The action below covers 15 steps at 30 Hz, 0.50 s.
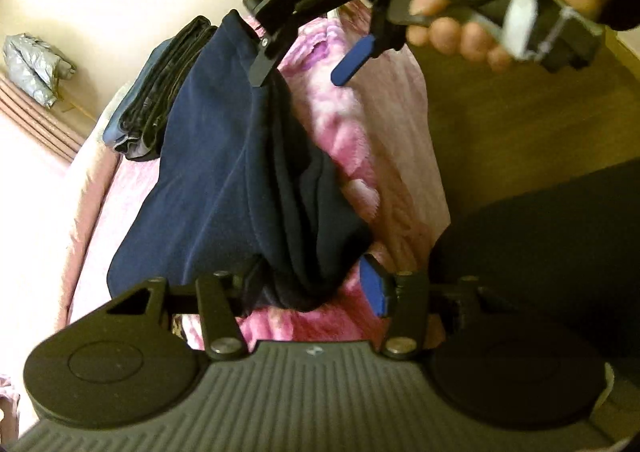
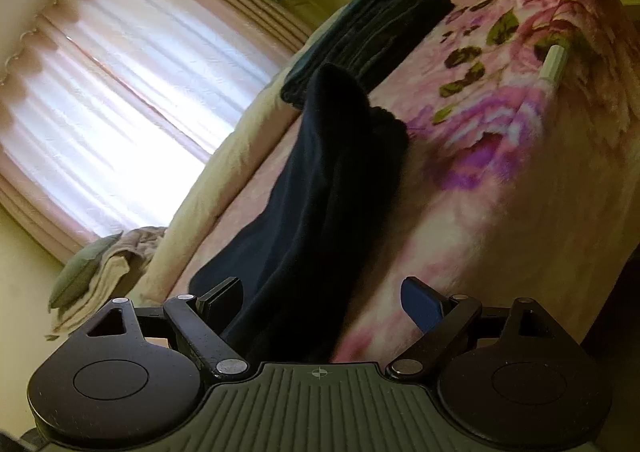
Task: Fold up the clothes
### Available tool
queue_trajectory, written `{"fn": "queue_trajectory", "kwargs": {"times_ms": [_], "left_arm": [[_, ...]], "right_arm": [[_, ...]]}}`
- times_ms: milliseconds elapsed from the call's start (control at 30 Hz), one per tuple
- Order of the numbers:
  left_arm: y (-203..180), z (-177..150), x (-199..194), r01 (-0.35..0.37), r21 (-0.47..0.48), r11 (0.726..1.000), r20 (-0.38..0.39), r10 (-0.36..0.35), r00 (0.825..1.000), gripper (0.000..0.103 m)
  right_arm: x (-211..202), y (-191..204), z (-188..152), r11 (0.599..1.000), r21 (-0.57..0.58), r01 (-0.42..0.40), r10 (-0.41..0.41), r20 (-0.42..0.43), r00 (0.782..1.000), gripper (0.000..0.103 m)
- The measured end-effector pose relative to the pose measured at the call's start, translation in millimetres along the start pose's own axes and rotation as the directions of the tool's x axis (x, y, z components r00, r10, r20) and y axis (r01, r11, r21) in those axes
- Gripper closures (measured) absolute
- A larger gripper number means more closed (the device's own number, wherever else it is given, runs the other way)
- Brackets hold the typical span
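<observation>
One navy garment (image 1: 224, 172) lies lengthwise on the floral blanket (image 1: 352, 156), bunched at its near end, probably ready for another fold. Two grippers work it: the left gripper (image 1: 316, 288) has that bunched end between its jaws, though whether it pinches I cannot tell; the right gripper (image 1: 304, 60) stands released at the far end. One folded stack (image 2: 376, 28) waits behind.

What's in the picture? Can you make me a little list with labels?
garment: navy cloth, lying long on the blanket
blanket: pink and flowery, under the clothes
folded pile: dark clothes behind the navy cloth
left gripper: jaws around a bunched end of the cloth; grip unclear
right gripper: jaws wide open, cloth between them, not pinched
</observation>
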<state>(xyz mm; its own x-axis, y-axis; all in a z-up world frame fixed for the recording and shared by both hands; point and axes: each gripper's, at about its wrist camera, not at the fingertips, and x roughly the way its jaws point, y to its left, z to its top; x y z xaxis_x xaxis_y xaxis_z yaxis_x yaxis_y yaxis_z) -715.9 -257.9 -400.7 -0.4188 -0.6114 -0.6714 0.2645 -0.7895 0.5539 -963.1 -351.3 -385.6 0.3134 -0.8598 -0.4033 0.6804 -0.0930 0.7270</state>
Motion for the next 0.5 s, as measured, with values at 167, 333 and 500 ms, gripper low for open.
{"fn": "queue_trajectory", "kwargs": {"times_ms": [167, 333, 500], "left_arm": [[2.4, 0.0, -4.1, 0.038, -0.043, 0.998, 0.013, -0.038, 0.999, 0.058], [-1.3, 3.6, -4.0, 0.042, -0.058, 0.997, 0.016, -0.041, 0.999, 0.059], [2.2, 2.3, -13.8, 0.095, -0.098, 0.991, 0.041, -0.091, 0.995, 0.067]], "right_arm": [[15.0, -2.2, 6.3, 1.000, 0.000, 0.012, -0.012, -0.009, 1.000, 0.014], [32.4, 1.2, 10.4, 1.000, -0.002, 0.008, -0.009, -0.023, 1.000, 0.014], [43.6, -5.7, 18.0, 1.000, 0.031, 0.000, 0.000, -0.010, 1.000, 0.014]]}}
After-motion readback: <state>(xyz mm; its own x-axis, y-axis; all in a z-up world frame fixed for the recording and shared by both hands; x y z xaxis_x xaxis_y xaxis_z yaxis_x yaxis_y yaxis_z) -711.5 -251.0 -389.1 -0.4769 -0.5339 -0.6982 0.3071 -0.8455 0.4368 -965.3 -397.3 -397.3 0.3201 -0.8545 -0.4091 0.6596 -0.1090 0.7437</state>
